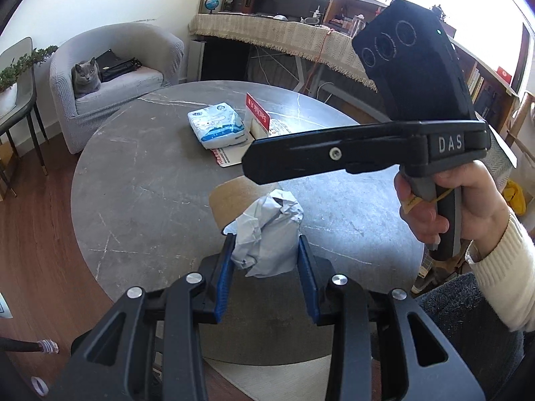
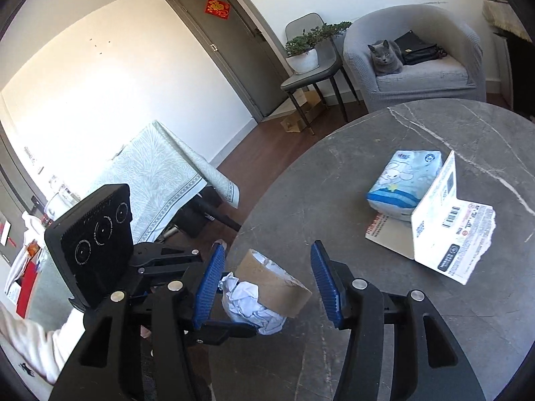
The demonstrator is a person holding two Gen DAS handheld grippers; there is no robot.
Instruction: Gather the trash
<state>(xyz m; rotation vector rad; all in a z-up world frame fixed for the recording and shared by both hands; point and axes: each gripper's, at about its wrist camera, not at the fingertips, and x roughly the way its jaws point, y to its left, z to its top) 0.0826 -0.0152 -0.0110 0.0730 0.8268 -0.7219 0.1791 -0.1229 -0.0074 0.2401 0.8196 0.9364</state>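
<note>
My left gripper point(image 1: 266, 240) is shut on a crumpled ball of white paper point(image 1: 267, 234), its blue pads pressing on both sides above the round grey table point(image 1: 140, 200). Right behind the paper stands a brown cardboard roll point(image 2: 277, 287), seen as a tan shape point(image 1: 227, 197) in the left wrist view. My right gripper point(image 2: 267, 250) stands open, its blue pads on either side of the roll and the paper ball point(image 2: 250, 304) and not touching them. From the left wrist view the right gripper point(image 1: 254, 163) shows side-on in a person's hand point(image 1: 434, 207).
A blue-and-white tissue pack point(image 2: 404, 183) lies farther back on the table on torn white packaging point(image 2: 448, 227) with a red card point(image 1: 257, 113). A grey cat point(image 2: 384, 55) sits in a grey armchair point(image 2: 434, 77) beyond. A chair with a potted plant point(image 2: 304, 56) stands by the door.
</note>
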